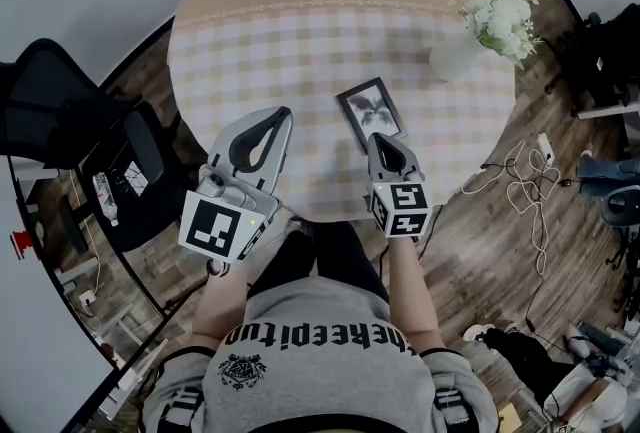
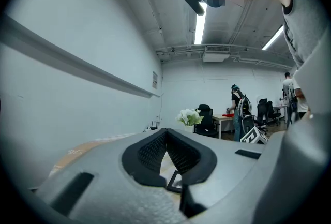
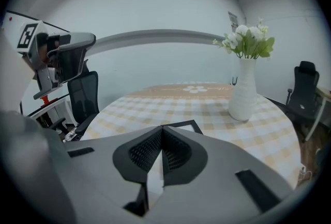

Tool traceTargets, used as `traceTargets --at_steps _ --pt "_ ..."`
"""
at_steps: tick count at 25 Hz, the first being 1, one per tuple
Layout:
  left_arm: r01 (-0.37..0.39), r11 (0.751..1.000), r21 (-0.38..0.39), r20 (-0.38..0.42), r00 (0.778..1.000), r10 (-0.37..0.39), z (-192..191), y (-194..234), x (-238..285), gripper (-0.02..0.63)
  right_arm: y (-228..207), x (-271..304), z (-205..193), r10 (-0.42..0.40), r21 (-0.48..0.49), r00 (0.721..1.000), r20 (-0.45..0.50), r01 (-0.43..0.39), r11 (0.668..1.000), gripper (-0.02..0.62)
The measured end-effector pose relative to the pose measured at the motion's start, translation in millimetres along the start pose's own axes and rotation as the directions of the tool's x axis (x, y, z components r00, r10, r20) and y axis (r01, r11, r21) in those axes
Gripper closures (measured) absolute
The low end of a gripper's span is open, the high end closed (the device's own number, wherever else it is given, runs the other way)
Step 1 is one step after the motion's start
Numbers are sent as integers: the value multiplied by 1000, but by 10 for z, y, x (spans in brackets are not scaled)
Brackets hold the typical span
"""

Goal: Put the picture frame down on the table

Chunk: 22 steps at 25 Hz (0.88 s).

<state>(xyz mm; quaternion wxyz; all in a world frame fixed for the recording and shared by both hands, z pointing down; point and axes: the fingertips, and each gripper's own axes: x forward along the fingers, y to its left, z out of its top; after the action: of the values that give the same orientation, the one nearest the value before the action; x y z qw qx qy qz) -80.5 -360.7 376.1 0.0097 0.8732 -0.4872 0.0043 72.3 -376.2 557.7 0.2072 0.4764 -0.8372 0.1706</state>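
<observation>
Head view: round tabletop point(image 1: 300, 41) with a checked cloth. The picture frame point(image 1: 372, 111) sits near its front edge, toward the right. The right hand-held gripper point(image 1: 378, 139) has its tips on the frame's near edge. The left hand-held gripper point(image 1: 284, 113) hangs over the cloth just left of the frame, not touching it. A white vase point(image 1: 453, 56) of flowers point(image 1: 505, 19) stands well apart at the right rim. A black office chair point(image 1: 60, 111) is off to the left, and cables point(image 1: 525, 186) lie on the wood floor.

Left gripper view: jaws drawn together at the tips with nothing between them. Only a corner of the frame shows through the gap behind the pads. This view alone shows the room beyond — desks, chairs, a person point(image 2: 239, 109) standing far off.

Right gripper view: jaws closed narrow, tips pinched onto the frame's near edge — its black border runs out just past them. The vase is close on the right. Whether the frame lies fully flat on the cloth cannot be told.
</observation>
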Motion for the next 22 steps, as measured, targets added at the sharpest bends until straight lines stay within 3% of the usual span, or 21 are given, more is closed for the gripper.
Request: traceTargets --at_steps 11,22 --pt "100 995 24 40 994 -101 187 -268 -288 591 297 -620 424 -47 6 984 171 47 999 591" --pt "198 979 51 67 977 -201 314 -655 -496 591 555 -1290 784 -80 -9 943 324 87 996 591"
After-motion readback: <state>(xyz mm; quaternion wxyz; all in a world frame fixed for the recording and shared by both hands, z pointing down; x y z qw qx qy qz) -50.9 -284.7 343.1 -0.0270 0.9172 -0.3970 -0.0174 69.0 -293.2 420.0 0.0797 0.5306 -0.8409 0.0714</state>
